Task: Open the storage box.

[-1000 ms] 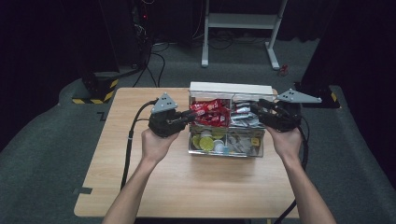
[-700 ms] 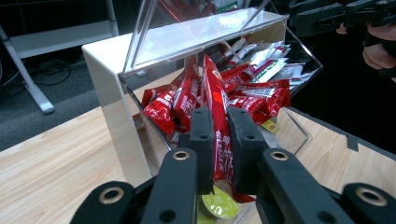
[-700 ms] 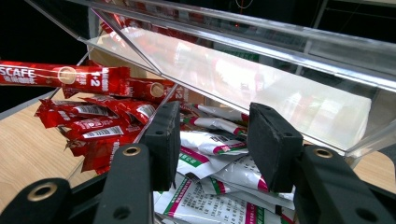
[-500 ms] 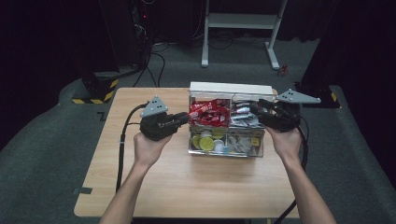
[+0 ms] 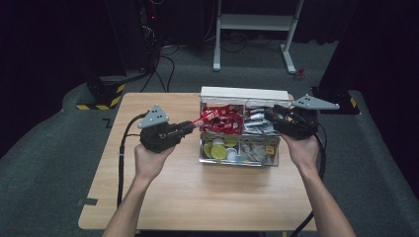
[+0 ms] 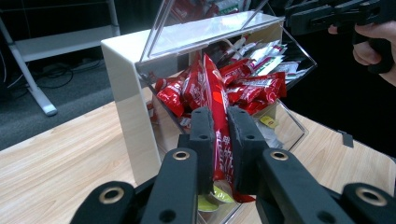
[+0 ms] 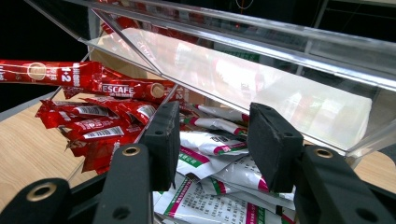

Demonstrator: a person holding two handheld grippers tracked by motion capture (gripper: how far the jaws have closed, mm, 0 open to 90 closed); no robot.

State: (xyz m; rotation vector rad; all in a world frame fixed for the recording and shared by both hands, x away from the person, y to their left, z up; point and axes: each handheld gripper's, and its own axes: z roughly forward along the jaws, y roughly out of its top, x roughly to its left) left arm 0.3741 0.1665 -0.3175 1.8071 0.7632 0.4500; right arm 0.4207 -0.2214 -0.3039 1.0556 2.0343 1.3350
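Note:
A clear plastic organiser box (image 5: pixel 244 93) (image 6: pixel 123 84) stands on the wooden table (image 5: pixel 197 197) with its clear lid (image 7: pixel 233 60) tilted up. Its back-left compartment holds a pile of red sachets (image 5: pixel 225 123) (image 7: pixel 102 121). My left gripper (image 5: pixel 190 126) (image 6: pixel 219 114) is just left of the box, shut on one long red sachet (image 5: pixel 205 118) (image 6: pixel 215 84) (image 7: pixel 46 72), which reaches from its jaws back toward the pile. My right gripper (image 5: pixel 269 114) (image 7: pixel 217 126) hangs open over the white sachets (image 5: pixel 257 123) (image 7: pixel 205 144) in the back-right compartment, its pads apart from them.
The front compartments hold yellow round capsules (image 5: pixel 217 148) and small mixed items (image 5: pixel 257 150). A black cable (image 5: pixel 121 163) trails down the table's left side. Behind the table stand a white frame (image 5: pixel 252 22) and a yellow-and-black striped base (image 5: pixel 106 94).
My left gripper has drawn back to the left, pulling the red sachet away from the pile. The right gripper has stayed over the white sachets.

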